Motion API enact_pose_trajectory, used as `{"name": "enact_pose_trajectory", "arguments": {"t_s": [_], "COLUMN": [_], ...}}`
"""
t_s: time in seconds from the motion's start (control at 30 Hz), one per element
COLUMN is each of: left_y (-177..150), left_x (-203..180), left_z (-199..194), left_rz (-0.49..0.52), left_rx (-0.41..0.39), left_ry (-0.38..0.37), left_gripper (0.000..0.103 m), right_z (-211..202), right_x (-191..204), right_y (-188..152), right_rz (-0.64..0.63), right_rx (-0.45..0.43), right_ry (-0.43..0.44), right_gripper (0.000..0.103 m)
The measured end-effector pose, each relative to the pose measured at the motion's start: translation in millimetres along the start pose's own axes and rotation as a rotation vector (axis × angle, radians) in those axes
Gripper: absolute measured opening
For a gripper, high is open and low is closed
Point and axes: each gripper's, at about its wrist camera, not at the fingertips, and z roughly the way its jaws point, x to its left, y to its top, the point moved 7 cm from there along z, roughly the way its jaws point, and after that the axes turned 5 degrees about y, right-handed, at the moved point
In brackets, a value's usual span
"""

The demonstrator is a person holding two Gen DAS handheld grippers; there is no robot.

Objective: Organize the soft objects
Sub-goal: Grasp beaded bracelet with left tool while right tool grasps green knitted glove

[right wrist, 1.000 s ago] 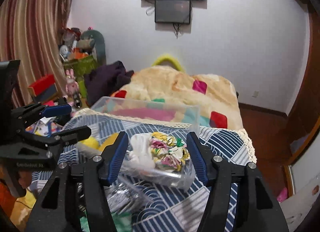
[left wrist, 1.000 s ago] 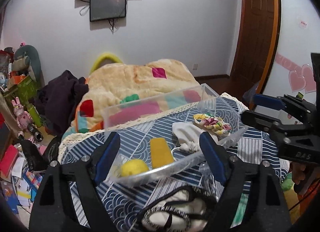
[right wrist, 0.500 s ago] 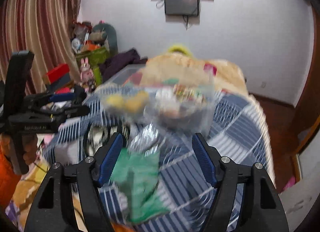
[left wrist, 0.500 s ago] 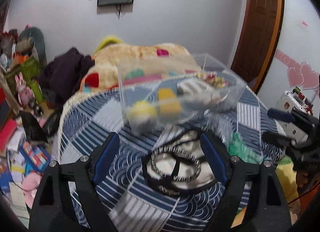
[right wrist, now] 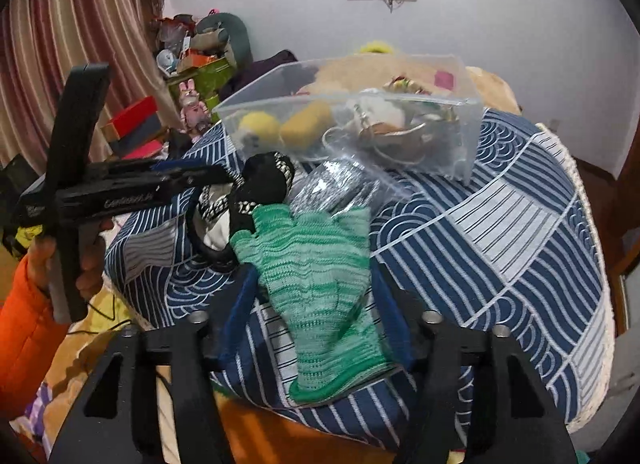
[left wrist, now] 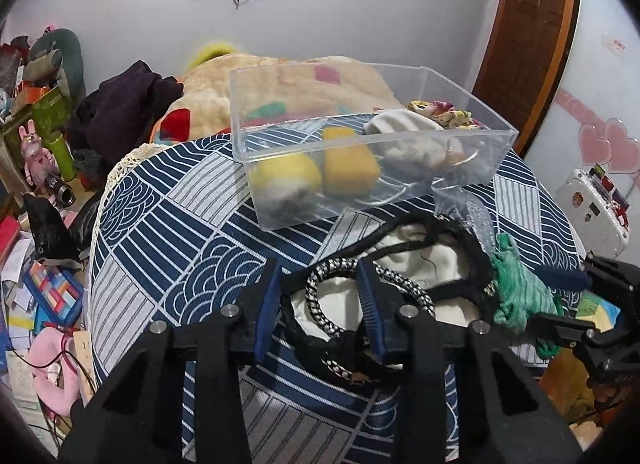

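Note:
A clear plastic bin (left wrist: 472,162) (right wrist: 464,144) stands on the patterned table cover (left wrist: 172,224). It holds a yellow ball (left wrist: 288,176), an orange block (left wrist: 348,168), a white pouch (left wrist: 408,140) and a floral scrunchie (left wrist: 440,114). A black-and-cream fabric piece with braided cord (left wrist: 400,272) (right wrist: 260,180) lies in front of the bin. My left gripper (left wrist: 318,304) is open, its jaws straddling the cord. A green knit glove (right wrist: 316,284) (left wrist: 520,292) lies at the table's near edge. My right gripper (right wrist: 316,312) is open around the glove.
A crinkled clear bag (right wrist: 340,184) lies between the glove and the bin. A bed with a blanket (left wrist: 288,76) is behind the table. Clutter and toys (left wrist: 44,144) fill the floor at the left. A wooden door (left wrist: 528,24) is at the right.
Both grippers pulled back from the bin and dropped low toward the near table edge. The left now straddles the corded fabric with narrower jaws; the right now straddles the green glove.

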Motion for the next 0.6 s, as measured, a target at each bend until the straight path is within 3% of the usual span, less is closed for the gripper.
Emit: {"name": "enact_pose_trajectory", "arguments": {"t_s": [0.23, 0.37, 0.53, 0.6], "left_y": [7.9, 4.6, -6.7, -8.6], "left_x": [0.6, -5.5, -2.3, -0.7], "left_z": [-3.1, 2.9, 18.8, 20.3], "left_rz": [-0.003, 0.02, 0.004, -0.008], "left_rx": [-0.019, 0.009, 0.06, 0.063], "left_ry": [-0.014, -0.025, -0.029, -0.033], "left_gripper": [0.033, 0.033, 0.02, 0.011], "right_z": [3.8, 1.2, -6.1, -9.4], "right_x": [2.3, -0.9, -0.8, -2.0], "right_y": [-5.0, -5.4, -4.3, -3.2], "right_rz": [-0.008, 0.012, 0.009, 0.012], "right_rx": [0.004, -0.008, -0.027, -0.037], "right_ry": [-0.012, -0.003, -0.014, -0.018], "right_gripper": [0.02, 0.016, 0.013, 0.013]}}
